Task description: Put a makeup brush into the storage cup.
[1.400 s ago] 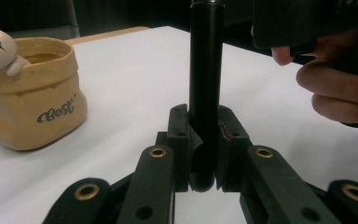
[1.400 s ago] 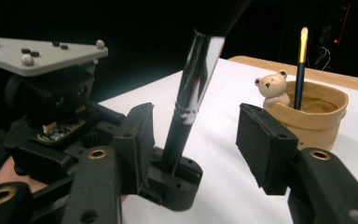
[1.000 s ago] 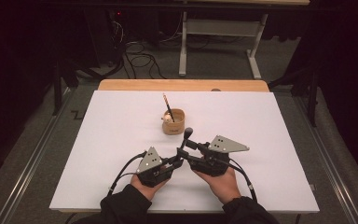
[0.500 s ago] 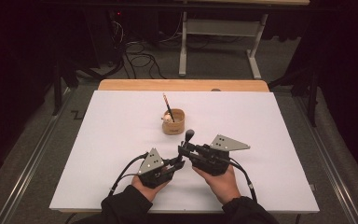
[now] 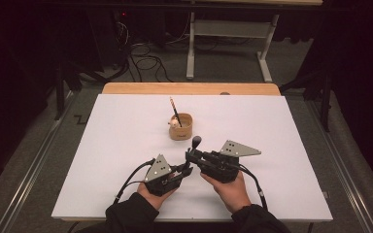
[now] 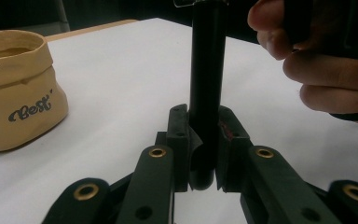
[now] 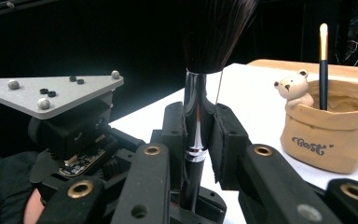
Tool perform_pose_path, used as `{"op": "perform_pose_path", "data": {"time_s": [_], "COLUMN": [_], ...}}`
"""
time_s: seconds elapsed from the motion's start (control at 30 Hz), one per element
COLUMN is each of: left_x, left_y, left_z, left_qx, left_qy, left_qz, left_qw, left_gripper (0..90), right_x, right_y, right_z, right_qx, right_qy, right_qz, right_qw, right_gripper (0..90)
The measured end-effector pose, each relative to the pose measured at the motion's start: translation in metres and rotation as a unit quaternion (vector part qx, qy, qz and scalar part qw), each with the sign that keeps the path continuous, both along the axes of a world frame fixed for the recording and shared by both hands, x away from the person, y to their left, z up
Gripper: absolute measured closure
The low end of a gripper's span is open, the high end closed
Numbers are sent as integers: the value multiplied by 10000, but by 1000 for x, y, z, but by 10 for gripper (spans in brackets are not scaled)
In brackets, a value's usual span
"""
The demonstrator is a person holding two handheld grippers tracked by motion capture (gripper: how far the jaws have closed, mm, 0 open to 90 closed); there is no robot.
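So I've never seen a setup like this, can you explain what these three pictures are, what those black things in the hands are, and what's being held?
A person sits at a white table and holds a hand-operated tool in each hand. Each tool ends in black tongs and carries its own small camera.

One picture comes from a camera above, looking down on the table: the left tongs and the right tongs meet near the middle. The other two pictures look along each tool's own jaws.

Between them stands a makeup brush, bristles up. The left tongs clamp its black handle low down; the right tongs have just been closing around its shiny metal collar.

Further back sits a small tan pouch-shaped holder with a bear figure on its rim and a thin brush standing inside.
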State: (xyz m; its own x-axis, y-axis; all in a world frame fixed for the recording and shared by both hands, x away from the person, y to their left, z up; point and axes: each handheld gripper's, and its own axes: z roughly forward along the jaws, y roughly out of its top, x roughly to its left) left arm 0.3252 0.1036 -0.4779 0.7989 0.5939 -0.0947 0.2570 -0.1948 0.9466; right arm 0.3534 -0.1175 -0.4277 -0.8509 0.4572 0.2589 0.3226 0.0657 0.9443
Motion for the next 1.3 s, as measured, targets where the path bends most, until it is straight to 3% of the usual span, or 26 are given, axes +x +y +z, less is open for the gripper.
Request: {"op": "perform_pose_path", "data": {"time_s": [0.3,0.53,0.97,1.3], "left_x": [1,1,0,-2], "left_y": [2,4,5,5], "left_z": [5,7,7,8], "left_qx": [15,13,-4,1], "left_qy": [-69,-94,-144,-182], "left_qz": [13,43,-20,-27], "left_qw": [10000,9999,9999,9998], "left_gripper": [610,596,692,787], "right_x": [-1,-4,-9,-10], "right_y": [-1,4,13,15], "right_z": [1,0,-4,-5], "right_qx": [-158,-693,-1103,-1139], "right_qy": [-138,-397,-549,-550], "right_qz": [-88,-235,-120,-89], "right_qw": [9997,9965,9923,9919], "right_gripper": [789,789,789,788]}}
